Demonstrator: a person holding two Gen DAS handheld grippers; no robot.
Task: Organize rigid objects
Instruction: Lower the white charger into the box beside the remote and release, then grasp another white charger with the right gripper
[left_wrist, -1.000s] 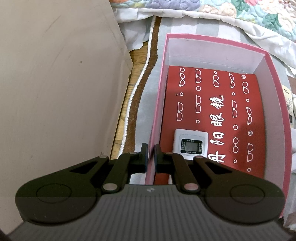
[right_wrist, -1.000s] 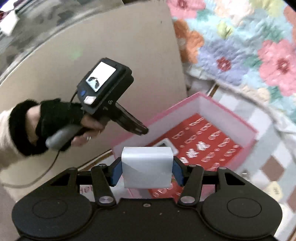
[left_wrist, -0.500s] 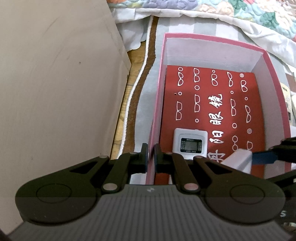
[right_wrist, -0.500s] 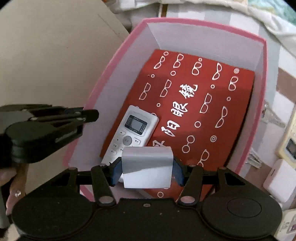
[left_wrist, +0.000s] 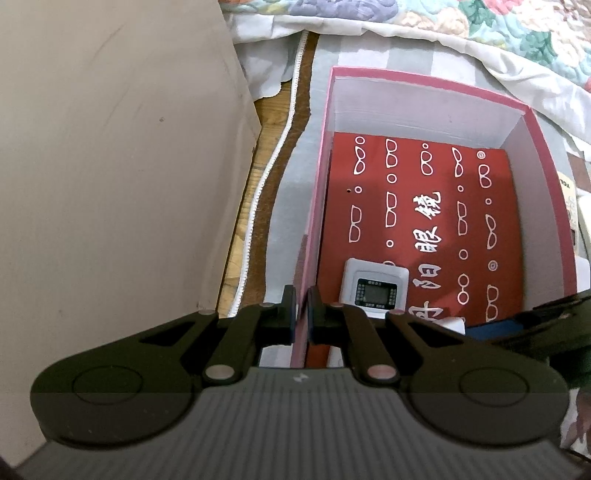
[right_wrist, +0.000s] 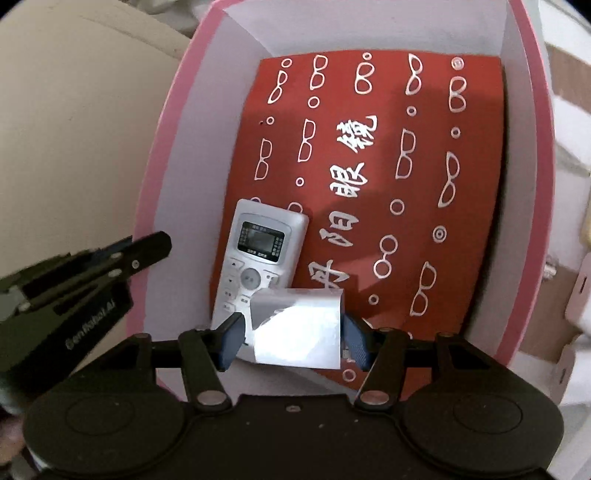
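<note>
right gripper (right_wrist: 291, 338) clenched on a small white rectangular block (right_wrist: 299, 328), low inside the pink cardboard box (right_wrist: 147, 206), beside the white remote control (right_wrist: 255, 258). left gripper (left_wrist: 302, 317) pinches the box's near-left wall.

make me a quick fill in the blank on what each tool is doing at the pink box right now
1. The left tool is clamped on the ____ wall of the pink box.
2. The right tool grips a small ____ block over the box.
3. The white remote lies on a ____ card printed with glasses.
4. That block sits to the ____ of the remote in the right wrist view.

Missing words: left; white; red; right
</note>
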